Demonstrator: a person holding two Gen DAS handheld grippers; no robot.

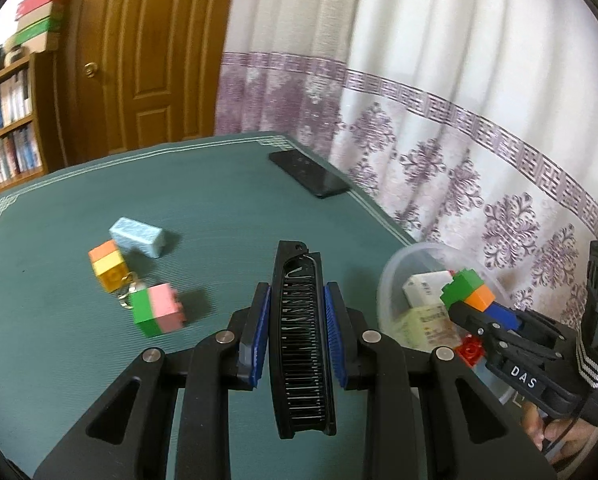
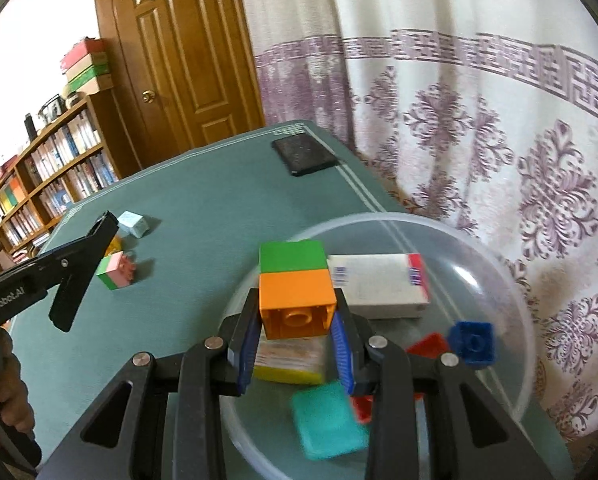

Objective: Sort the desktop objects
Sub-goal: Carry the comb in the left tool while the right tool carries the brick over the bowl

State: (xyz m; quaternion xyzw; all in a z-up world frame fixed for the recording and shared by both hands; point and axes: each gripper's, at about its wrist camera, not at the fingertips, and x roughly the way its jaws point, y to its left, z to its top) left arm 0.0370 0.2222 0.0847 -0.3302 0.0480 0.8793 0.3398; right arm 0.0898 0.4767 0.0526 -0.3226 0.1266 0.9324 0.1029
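The left gripper (image 1: 299,320) clamped a black comb (image 1: 302,340) upright above the green table (image 1: 219,208). The right gripper (image 2: 295,320) pinched a green-and-orange block (image 2: 295,284) over the clear bowl (image 2: 499,264), seemingly just above its contents. Farther off lay a pink-green block (image 1: 159,310) and a phone (image 1: 309,172).

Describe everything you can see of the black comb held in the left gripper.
The black comb is a long, narrow folding type of what looks like hard plastic, with a row of fine teeth running down its middle inside a solid frame, and a small eyelet at its far tip. It lies lengthwise between the fingers, pointing forward and raised above the green table. The left gripper pinches its sides with blue pads. Nothing else touches it.
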